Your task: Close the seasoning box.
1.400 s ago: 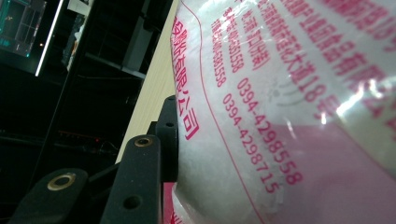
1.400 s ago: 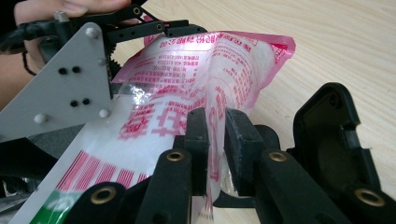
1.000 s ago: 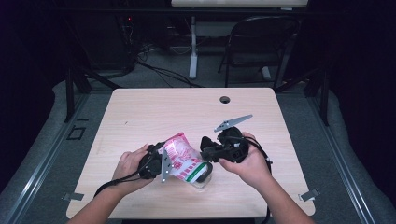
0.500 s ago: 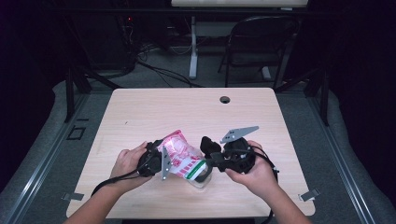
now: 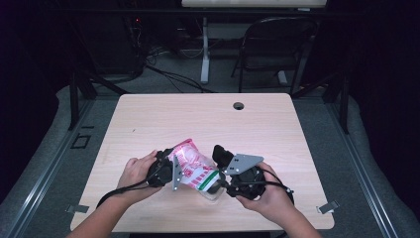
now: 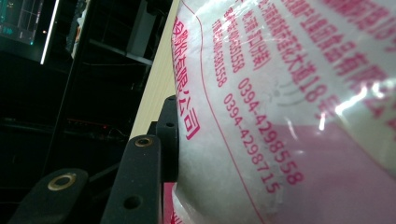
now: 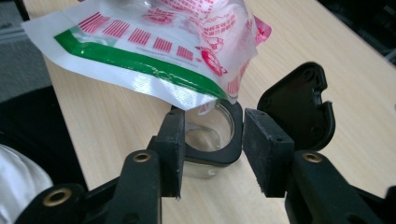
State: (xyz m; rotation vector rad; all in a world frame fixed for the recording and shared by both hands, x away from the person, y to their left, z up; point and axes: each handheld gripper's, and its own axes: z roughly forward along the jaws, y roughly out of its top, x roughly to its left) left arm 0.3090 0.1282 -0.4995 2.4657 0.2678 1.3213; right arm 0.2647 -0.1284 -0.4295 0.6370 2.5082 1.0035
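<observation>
1. the left gripper [image 5: 166,171] sits at the near left-centre of the table [image 5: 277,129] in the high view, held in the person's left hand [image 5: 136,173].
2. its jaws are clamped on the pink-and-white printed bag [image 5: 190,166]; in the left gripper view the bag [image 6: 289,112] presses against the inner face of the one jaw that shows, and its red print runs across the plastic.
3. the bag hangs tilted over the table, its pink end up toward the far side and its green-striped end down toward the right gripper [image 5: 224,174].
4. the right gripper is held in the person's right hand [image 5: 265,196], just right of the bag, with its grey three-cornered plate [image 5: 242,162] on top.
5. in the right gripper view the jaws stand apart, gripping nothing, and the clear glass jar [image 7: 208,135] with a black rim stands on the table just beyond the gap between them.
6. the jar's black flip lid [image 7: 299,105] is swung open and stands up to the right of the jar's mouth.
7. the bag's green-edged sealed end [image 7: 140,65] hangs right over the open jar, its lowest corner at the rim.
</observation>
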